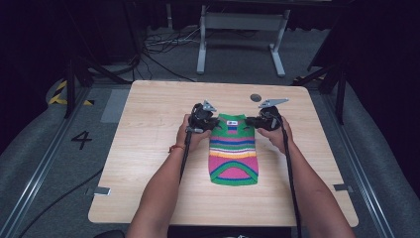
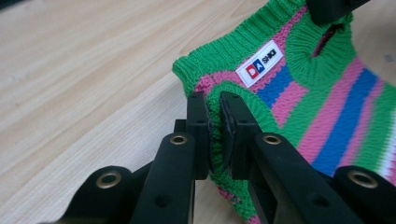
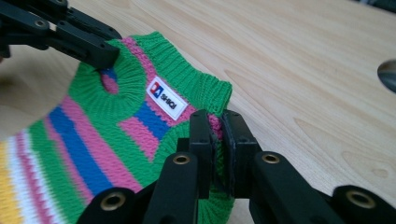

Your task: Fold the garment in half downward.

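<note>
Two grippers at work on one small striped sweater (image 1: 234,148), flat on the table (image 1: 148,148) near its middle, collar end away from the person. From the high view: left gripper (image 1: 208,121) at the left of the collar end, right gripper (image 1: 257,121) at the right, both low on the knit, hem end lying smooth and untouched.

From the left gripper view: left gripper (image 2: 215,123) with jaws pressed together on a fold of the green ribbed edge, just beside the white label (image 2: 259,63); other gripper's jaw tip at the far side, over the leg hole.

From the right gripper view: right gripper (image 3: 216,135) likewise pinching the green edge (a bit of pink caught between the pads too), label (image 3: 166,97) close by, left gripper (image 3: 100,53) across the collar.

Judged from this: both corners gripped, so the grasp seems done; the fold or lift itself not yet begun, sweater lying at full length, everything after the grip left to do.
</note>
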Motion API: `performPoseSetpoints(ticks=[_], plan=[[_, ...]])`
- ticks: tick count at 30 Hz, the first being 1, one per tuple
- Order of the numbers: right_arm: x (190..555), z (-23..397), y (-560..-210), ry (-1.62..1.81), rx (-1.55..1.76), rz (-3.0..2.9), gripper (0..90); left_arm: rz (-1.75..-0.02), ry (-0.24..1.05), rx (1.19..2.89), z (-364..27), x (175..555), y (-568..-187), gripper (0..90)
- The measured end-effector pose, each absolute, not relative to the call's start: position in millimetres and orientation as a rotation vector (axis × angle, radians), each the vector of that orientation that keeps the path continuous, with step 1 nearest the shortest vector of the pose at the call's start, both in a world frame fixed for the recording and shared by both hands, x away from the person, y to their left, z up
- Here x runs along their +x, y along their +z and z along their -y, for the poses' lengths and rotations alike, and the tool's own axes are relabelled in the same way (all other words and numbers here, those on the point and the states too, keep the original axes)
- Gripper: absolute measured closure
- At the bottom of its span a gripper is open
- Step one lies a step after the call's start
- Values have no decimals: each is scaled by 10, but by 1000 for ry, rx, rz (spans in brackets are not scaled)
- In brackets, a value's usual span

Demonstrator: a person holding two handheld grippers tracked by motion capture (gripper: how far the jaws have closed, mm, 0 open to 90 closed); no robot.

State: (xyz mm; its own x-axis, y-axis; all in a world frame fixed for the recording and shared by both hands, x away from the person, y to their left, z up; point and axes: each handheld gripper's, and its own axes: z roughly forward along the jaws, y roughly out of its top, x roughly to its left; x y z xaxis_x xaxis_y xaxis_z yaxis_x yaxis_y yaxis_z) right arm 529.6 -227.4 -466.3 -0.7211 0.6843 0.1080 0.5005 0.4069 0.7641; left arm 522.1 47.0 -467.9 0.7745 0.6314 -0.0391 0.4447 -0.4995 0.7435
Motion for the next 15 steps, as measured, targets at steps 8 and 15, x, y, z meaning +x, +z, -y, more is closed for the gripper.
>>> performPoseSetpoints(ticks=[8, 15], plan=[[4949, 2382, -4427, 1274, 900, -2457, 838, -665, 332, 2195, -523, 4872, -4489, 821], [4703, 2427, -4338, 1327, 811, -2473, 836, -575, 354, 2197, -592, 4621, -4409, 819]])
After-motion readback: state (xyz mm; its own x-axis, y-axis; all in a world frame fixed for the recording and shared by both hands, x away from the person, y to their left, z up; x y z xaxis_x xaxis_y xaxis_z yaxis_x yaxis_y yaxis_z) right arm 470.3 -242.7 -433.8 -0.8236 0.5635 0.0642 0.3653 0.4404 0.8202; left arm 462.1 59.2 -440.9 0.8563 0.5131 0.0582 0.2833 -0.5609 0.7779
